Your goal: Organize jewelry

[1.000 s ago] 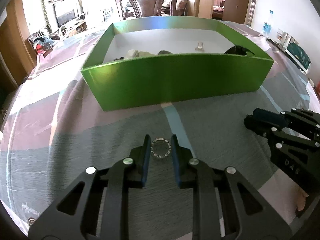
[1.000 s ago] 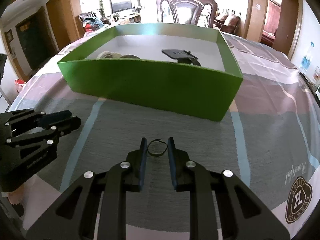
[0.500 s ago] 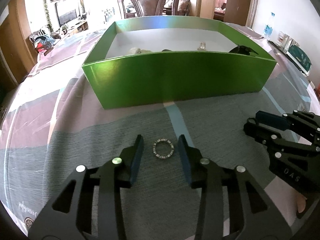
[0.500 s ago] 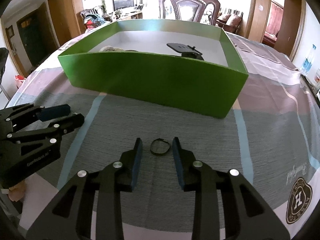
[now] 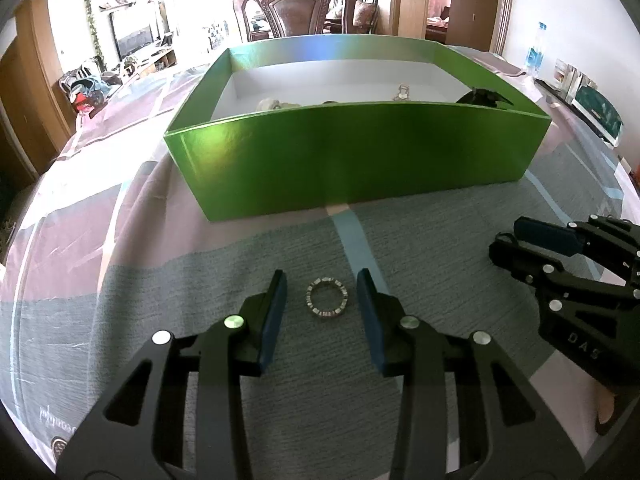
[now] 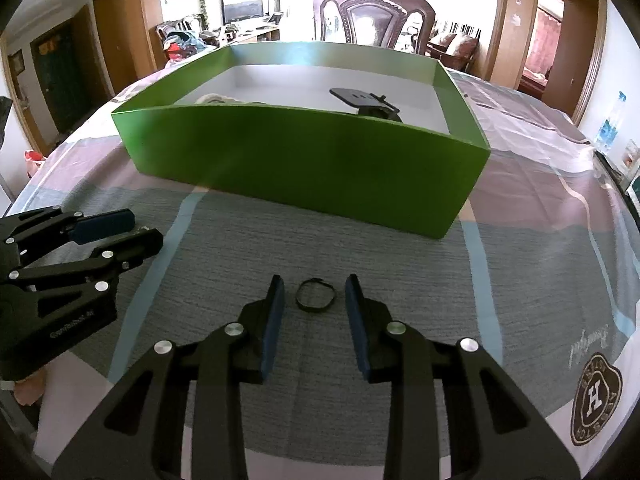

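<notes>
A silver studded ring (image 5: 327,301) lies on the tablecloth between the open fingers of my left gripper (image 5: 322,284), untouched. A thin black ring (image 6: 315,300) lies on the cloth between the open fingers of my right gripper (image 6: 315,285), also untouched. The green box (image 5: 360,152) stands just beyond both, also in the right wrist view (image 6: 304,160). Inside it lie a pale bracelet (image 5: 272,105), a small silver piece (image 5: 402,92) and a black watch (image 6: 366,102). Each gripper shows in the other's view: the right one (image 5: 520,240) and the left one (image 6: 132,228).
The table wears a grey, pink and blue striped cloth (image 5: 120,240). A carved wooden chair (image 5: 296,6) stands behind the far table edge. Boxes and a water bottle (image 5: 536,50) sit at the far right.
Both grippers have opened from shut around their rings, and have drawn back a little. Both rings stay flat on the cloth.
</notes>
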`<state>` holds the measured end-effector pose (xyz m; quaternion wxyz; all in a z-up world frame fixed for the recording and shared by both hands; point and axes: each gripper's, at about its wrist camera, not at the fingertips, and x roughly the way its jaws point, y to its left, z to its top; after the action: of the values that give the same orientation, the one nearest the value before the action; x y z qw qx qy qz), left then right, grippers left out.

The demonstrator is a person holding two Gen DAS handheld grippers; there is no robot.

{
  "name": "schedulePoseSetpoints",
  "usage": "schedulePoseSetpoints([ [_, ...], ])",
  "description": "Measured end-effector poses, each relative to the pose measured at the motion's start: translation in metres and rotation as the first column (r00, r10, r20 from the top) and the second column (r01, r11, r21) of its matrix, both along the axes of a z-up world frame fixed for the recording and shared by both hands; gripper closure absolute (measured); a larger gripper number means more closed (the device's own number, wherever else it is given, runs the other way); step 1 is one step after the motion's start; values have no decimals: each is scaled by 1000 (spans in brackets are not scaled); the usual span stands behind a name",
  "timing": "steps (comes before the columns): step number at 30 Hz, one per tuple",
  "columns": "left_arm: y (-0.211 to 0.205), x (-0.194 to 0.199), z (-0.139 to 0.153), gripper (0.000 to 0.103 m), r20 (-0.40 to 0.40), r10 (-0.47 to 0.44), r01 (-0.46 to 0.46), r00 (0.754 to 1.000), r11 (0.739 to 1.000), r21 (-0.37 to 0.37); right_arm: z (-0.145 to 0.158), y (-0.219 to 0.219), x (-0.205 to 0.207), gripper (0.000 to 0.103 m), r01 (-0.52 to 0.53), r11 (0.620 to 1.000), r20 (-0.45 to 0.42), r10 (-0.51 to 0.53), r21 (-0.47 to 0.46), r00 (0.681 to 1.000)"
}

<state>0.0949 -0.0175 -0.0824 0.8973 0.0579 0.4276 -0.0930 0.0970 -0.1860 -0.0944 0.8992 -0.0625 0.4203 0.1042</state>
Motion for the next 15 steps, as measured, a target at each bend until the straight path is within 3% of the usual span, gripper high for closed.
schedulePoseSetpoints([
  [6, 0, 0, 0, 66, 1, -1, 1, 1000, 1000, 4, 0, 3, -4, 70, 7, 999, 14, -6, -36, 1000],
  [8, 0, -1, 0, 70, 1, -10, 10, 1000, 1000, 3, 0, 3, -5, 71, 4, 999, 15, -3, -38, 1000],
  [11, -2, -2, 1, 75, 3, -21, 21, 1000, 1000, 4, 0, 6, -6, 82, -12, 999, 13, 12, -32, 1000],
  [15, -3, -4, 1, 82, 5, -34, 34, 999, 999, 5, 0, 8, -8, 82, -11, 999, 13, 11, -30, 1000],
])
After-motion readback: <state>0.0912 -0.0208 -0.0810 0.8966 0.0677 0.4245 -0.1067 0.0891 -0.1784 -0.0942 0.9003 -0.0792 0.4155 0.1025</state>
